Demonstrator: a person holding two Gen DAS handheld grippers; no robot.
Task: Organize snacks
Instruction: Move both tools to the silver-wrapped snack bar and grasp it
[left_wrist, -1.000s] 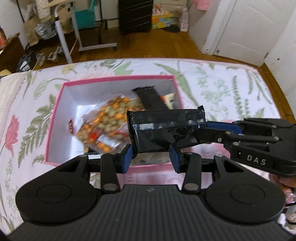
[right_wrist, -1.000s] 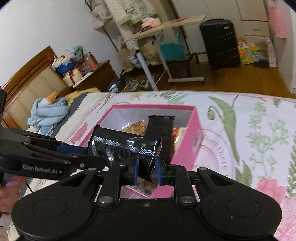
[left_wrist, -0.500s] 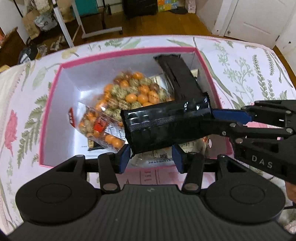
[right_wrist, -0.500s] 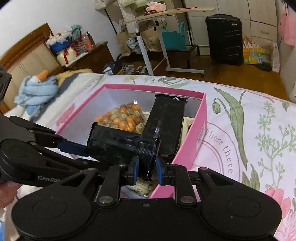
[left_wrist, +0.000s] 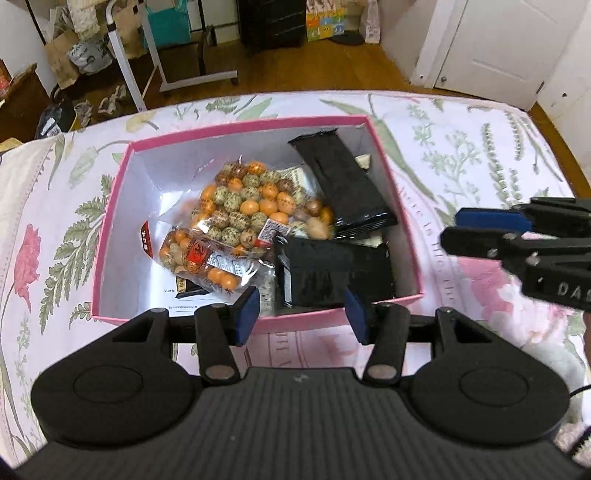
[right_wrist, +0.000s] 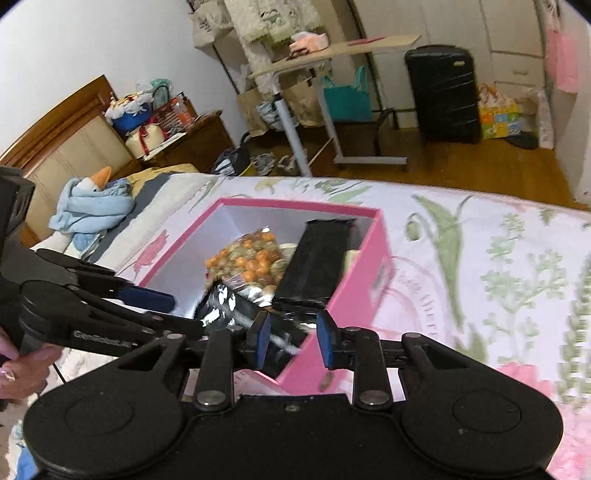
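Observation:
A pink box sits on the floral bedspread. Inside lie a clear bag of orange and speckled round snacks, a long black packet leaning at the right, and a second black packet in the near right corner. My left gripper is open and empty just above the box's near wall. My right gripper is open and empty over the box's near right corner. The right gripper also shows in the left wrist view, to the right of the box. The black packet shows below it.
The bedspread spreads around the box. A blue cloth bundle lies at the bed's head. Beyond the bed are a rolling table, a black suitcase and a wooden floor.
Both grippers held the black packet over the box. Both have opened and the packet now lies in the box's near right corner. The right gripper has drawn back to the right.

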